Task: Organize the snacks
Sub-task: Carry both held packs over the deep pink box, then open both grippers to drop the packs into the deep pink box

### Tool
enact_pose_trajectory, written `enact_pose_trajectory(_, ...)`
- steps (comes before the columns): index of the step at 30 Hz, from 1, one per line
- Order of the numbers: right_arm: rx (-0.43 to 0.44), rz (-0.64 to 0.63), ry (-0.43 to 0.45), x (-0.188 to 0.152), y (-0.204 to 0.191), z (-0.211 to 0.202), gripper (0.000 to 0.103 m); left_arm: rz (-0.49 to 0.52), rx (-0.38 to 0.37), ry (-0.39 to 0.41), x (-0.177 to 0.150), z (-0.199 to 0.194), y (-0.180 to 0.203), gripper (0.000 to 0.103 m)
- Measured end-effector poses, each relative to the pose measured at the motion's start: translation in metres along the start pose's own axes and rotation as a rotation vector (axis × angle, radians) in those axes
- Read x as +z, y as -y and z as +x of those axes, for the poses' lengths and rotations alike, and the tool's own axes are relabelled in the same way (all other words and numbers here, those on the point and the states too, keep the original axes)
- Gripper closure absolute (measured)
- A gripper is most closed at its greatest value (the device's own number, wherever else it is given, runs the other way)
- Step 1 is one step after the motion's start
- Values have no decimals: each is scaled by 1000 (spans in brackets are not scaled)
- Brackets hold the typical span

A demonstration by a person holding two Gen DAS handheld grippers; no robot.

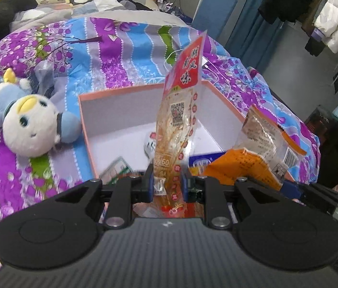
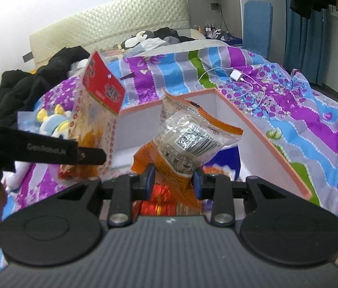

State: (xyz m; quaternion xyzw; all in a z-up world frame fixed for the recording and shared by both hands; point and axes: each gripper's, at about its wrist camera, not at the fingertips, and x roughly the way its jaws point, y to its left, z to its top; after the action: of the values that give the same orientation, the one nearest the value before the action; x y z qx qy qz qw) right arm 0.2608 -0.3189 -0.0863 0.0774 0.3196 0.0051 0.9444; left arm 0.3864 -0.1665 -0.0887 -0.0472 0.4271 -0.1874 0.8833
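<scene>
My left gripper point(image 1: 167, 182) is shut on a tall clear snack pack with a red top point(image 1: 180, 110), held upright over the near edge of a pink-rimmed white box point(image 1: 111, 117). The same pack point(image 2: 97, 110) shows at the left of the right wrist view, with the left gripper's black arm across it. My right gripper point(image 2: 174, 178) is shut on an orange and clear snack bag point(image 2: 188, 139), which also appears at the right of the left wrist view as the orange bag point(image 1: 260, 148). Inside the box lie a small white round snack point(image 1: 150, 145), a green packet point(image 1: 116, 168) and a blue packet point(image 1: 204, 160).
The box sits on a purple, blue and grey floral bedspread point(image 1: 121, 45). A white and blue plush toy point(image 1: 27, 122) lies left of the box. A white charger with its cable point(image 2: 237, 75) rests behind the box. Dark clothes point(image 2: 37, 81) and hanging jackets point(image 1: 336, 16) stand further off.
</scene>
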Motion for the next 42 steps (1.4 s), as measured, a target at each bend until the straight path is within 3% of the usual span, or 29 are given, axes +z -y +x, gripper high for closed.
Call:
enact_pose_trajectory(9, 9, 12, -46, 36, 20, 77, 68, -6, 4, -31, 47, 63, -19, 78)
enact_pose_trajectory(14, 7, 30, -93, 39, 25, 108, 67, -32, 1, -76, 51, 93, -36, 78)
enact_pose_trajectory(19, -13, 47, -109, 36, 27, 116, 61, -7, 9, -78, 47, 92, -37, 73)
enact_pose_trajectory(21, -16, 52, -108, 35, 27, 112, 50, 2, 16, -63, 46, 83, -35, 59)
enact_pose_trajectory(23, -17, 58, -106, 35, 26, 104, 50, 7, 15, -38, 45, 69, -33, 53)
enact_pose_trajectory(33, -5, 49, -20, 42, 9, 30, 50, 21, 36, 64, 37, -30, -17, 53)
enact_pose_trajectory(42, 12, 41, 76, 43, -8, -55, 50, 32, 43, 155, 8, -132, 1, 52)
